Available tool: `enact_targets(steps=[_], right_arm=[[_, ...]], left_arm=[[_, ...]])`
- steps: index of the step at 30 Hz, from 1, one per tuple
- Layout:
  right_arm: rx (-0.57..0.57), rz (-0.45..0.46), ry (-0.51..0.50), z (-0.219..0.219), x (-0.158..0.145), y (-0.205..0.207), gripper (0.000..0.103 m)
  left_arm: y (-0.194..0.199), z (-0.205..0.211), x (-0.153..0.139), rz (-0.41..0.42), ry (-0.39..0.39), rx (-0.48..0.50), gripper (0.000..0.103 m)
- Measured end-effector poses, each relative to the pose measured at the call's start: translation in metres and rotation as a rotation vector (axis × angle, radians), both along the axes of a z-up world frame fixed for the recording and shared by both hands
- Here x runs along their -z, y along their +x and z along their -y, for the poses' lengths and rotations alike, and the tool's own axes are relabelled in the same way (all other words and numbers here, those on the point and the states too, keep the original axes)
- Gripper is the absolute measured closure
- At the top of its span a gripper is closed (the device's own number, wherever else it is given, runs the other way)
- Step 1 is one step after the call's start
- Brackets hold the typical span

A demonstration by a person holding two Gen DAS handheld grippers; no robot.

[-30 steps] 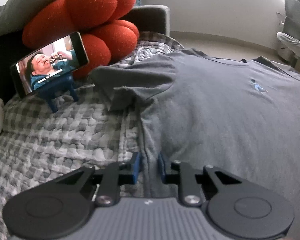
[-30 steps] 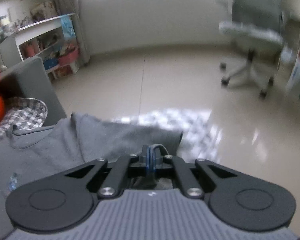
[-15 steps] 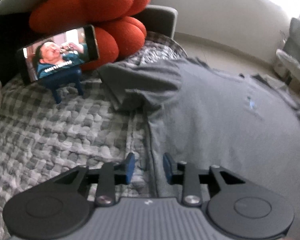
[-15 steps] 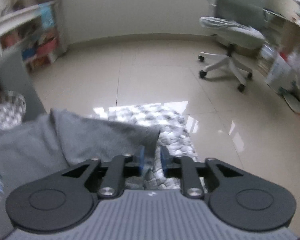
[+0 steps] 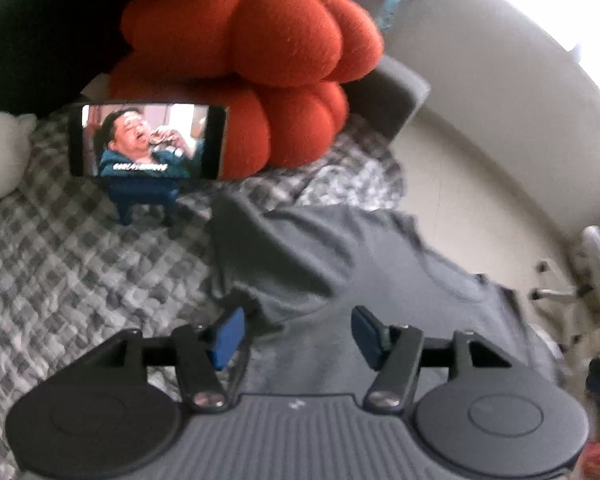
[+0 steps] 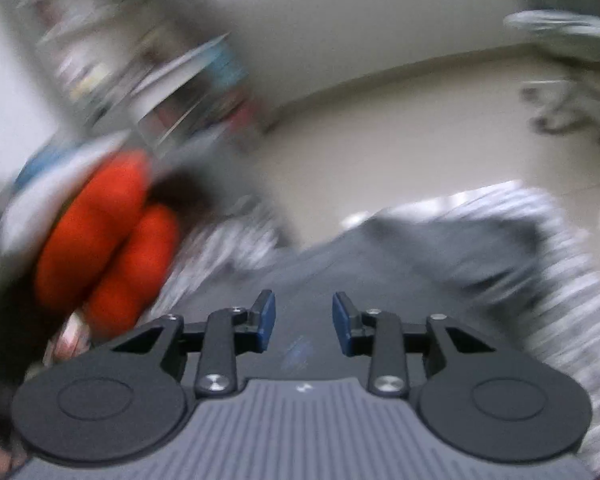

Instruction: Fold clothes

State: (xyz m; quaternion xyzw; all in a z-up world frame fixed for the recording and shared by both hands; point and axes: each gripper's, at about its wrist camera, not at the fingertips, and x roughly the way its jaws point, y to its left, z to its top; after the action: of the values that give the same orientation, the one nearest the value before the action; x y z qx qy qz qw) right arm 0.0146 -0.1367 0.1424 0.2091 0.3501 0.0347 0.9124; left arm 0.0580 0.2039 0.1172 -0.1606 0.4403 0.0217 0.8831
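Both grippers' jaws now wider apart

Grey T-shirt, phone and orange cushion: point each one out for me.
grey T-shirt [image 5: 380, 280]: left wrist view, on the chest area.
phone [image 5: 146, 141]: left wrist view, centre of its lit screen.
orange cushion [image 5: 284, 40]: left wrist view, upper lobe.

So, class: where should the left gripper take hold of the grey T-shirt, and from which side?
Grip the cuff of the sleeve, coming from the blanket side. It juts out flat past the T-shirt body, and the open left gripper already hovers beside it.
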Motion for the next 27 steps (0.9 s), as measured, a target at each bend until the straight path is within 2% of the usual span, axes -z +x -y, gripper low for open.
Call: enact_targets(steps=[3,5,6,8,10,14,16,19,20,21,27], right_arm=[[-0.159,-0.050,-0.121,-0.058,0.037,-0.001,0.066],[-0.232,-0.077,-0.209,-0.086,0.060,0.000,0.066],[-0.243,-0.079,-0.220,-0.090,0.064,0.003,0.066],[-0.267,-0.083,-0.242,-0.099,0.071,0.009,0.066],[-0.270,-0.069,-0.228,-0.105,0.071,0.012,0.066],[-0.279,-0.041,-0.203,-0.117,0.073,0.018,0.066],[-0.329,-0.028,-0.238,-0.131,0.077,0.020,0.066],[-0.409,-0.011,-0.276,-0.156,0.084,0.021,0.066],[-0.436,-0.005,-0.287,-0.164,0.086,0.021,0.066],[-0.455,0.001,-0.291,-0.170,0.087,0.022,0.066],[-0.554,0.046,-0.329,-0.202,0.091,0.033,0.066]], left_arm=[[-0.008,-0.003,0.041,-0.026,0.052,0.000,0.042],[-0.006,-0.012,0.058,-0.050,0.065,-0.001,0.045],[-0.005,-0.016,0.065,-0.063,0.071,-0.002,0.046],[-0.003,-0.025,0.066,-0.031,0.065,-0.016,0.044],[0.002,-0.034,0.068,-0.029,0.046,-0.037,0.044],[0.006,-0.047,0.077,-0.045,-0.063,-0.065,0.045],[0.005,-0.049,0.078,-0.043,-0.046,-0.076,0.048],[0.006,-0.056,0.085,-0.073,-0.023,-0.115,0.058],[0.007,-0.057,0.088,-0.082,-0.018,-0.124,0.067],[0.007,-0.059,0.091,-0.091,-0.012,-0.130,0.072],[0.004,-0.072,0.088,-0.093,-0.039,-0.165,0.080]])
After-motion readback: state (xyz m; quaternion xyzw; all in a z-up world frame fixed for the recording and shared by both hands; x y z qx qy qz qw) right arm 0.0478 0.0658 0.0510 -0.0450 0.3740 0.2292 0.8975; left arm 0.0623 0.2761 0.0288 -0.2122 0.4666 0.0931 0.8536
